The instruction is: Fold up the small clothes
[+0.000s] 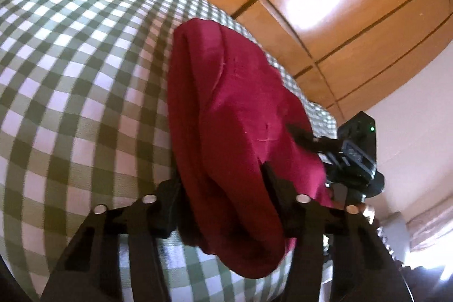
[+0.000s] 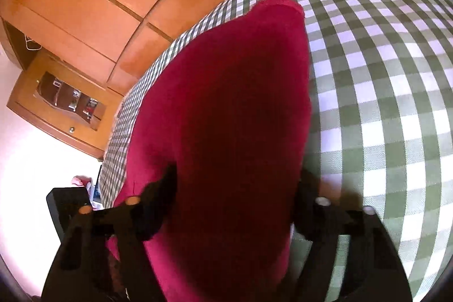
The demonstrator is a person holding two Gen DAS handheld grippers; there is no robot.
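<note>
- Red garment [image 1: 240, 115] bunched over the green-checked bed cover [image 1: 70, 75], wooden headboard [image 1: 325, 4] behind.
- Left gripper [image 1: 223, 188] clamps its near end.
- Right gripper [image 2: 237, 188] clamps a thick fold of it.

Matt red cloth [image 1: 240, 109], seemingly woven

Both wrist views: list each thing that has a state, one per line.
Red garment: bunched, partly folded, on the checked bedcover.
Left gripper: garment between its fingers; grip unclear.
Right gripper: garment between its fingers; grip unclear.
Bedside drawer: open, small items inside.
</note>
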